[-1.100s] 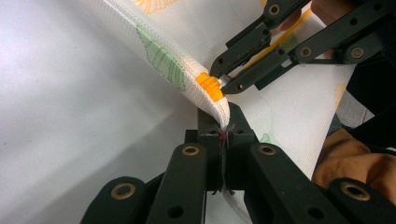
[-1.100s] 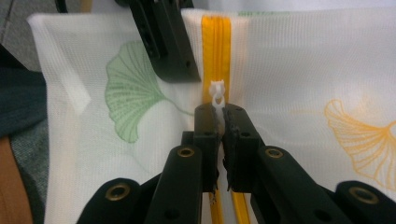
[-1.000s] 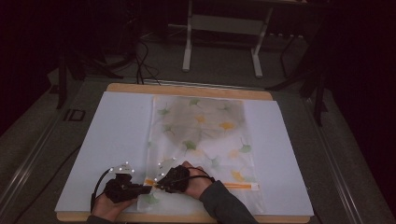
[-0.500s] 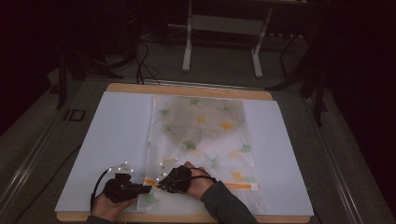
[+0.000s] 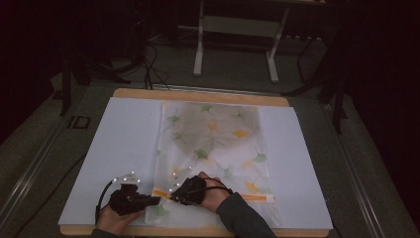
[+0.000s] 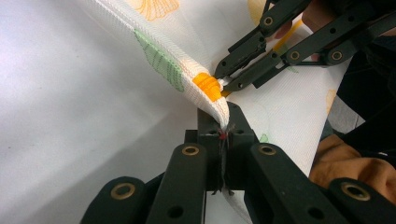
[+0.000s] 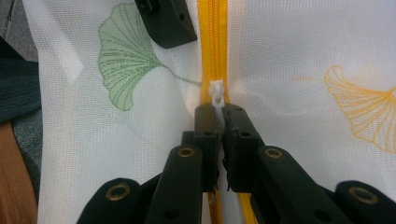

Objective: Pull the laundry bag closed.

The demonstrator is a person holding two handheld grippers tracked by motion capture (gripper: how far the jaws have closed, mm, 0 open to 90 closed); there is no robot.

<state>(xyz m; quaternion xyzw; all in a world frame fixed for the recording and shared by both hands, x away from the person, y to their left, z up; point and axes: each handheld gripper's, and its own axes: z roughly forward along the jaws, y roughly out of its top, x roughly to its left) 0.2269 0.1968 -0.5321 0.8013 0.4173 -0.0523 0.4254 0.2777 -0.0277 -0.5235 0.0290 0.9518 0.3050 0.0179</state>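
At the near edge of the white table [image 5: 124, 148] in the high view, the mesh bag [image 5: 218, 148] is lying flat with its orange zipper [image 5: 247, 197] running left to right, and both grippers are meeting at its left end. In the left gripper view, the left gripper [image 6: 223, 129] is pinching the bag's corner fabric, which should be kept taut as an anchor. In the right gripper view, the right gripper [image 7: 219, 116] is clamping the white zipper pull [image 7: 216, 95], best drawn straight along the track.
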